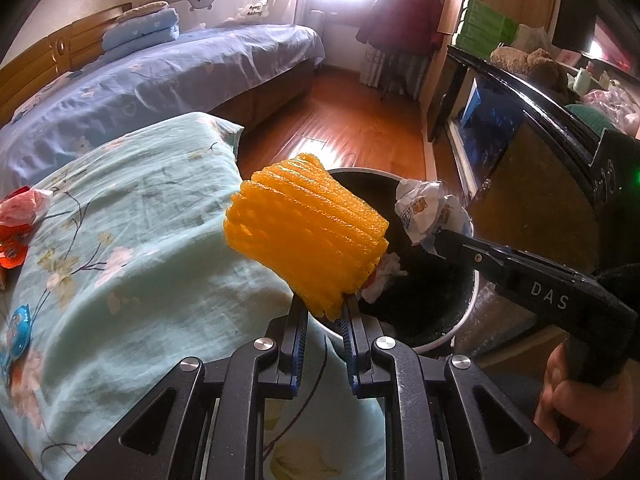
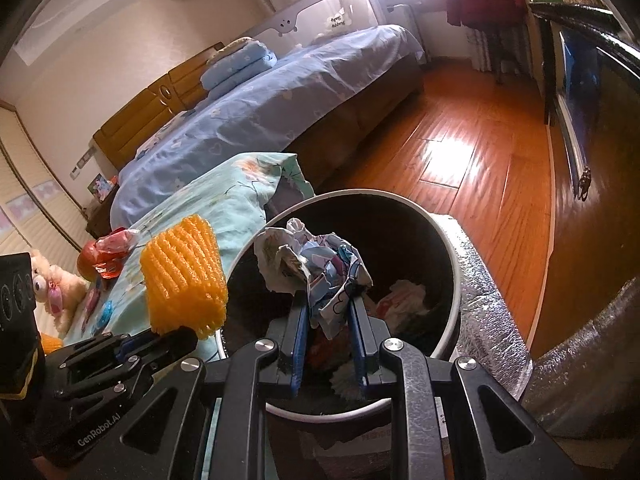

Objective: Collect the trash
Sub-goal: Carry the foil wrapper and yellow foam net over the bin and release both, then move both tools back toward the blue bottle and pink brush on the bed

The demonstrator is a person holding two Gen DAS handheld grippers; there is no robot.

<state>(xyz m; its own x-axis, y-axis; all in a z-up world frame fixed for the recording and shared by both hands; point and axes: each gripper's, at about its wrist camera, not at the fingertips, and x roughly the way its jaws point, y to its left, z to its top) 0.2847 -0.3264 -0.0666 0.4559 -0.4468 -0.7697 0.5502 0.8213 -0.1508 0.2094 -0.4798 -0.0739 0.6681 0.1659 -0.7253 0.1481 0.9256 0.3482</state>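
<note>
Left gripper (image 1: 325,312): nearest the lens, clamped on the lower corner of an orange ribbed foam-net fruit sleeve (image 1: 308,236), which stands up from the jaws at the bin's near-left rim.
Right gripper (image 2: 329,312): pinched shut on a crumpled white printed paper wrapper (image 2: 316,268), held over the bin's mouth.
Handling: both pieces look light, soft and springy; an edge pinch seems enough, and neither looks fragile.
Bin: round black waste bin with a white rim (image 2: 456,276), just below and ahead of both grippers, with paper scraps already inside.
Surface: pale green floral quilt (image 1: 132,240) left of the grippers, with red and blue wrappers (image 1: 16,232) on it.
Room: a blue-sheeted bed (image 1: 168,76) and glossy wood floor (image 2: 460,152) beyond.
</note>
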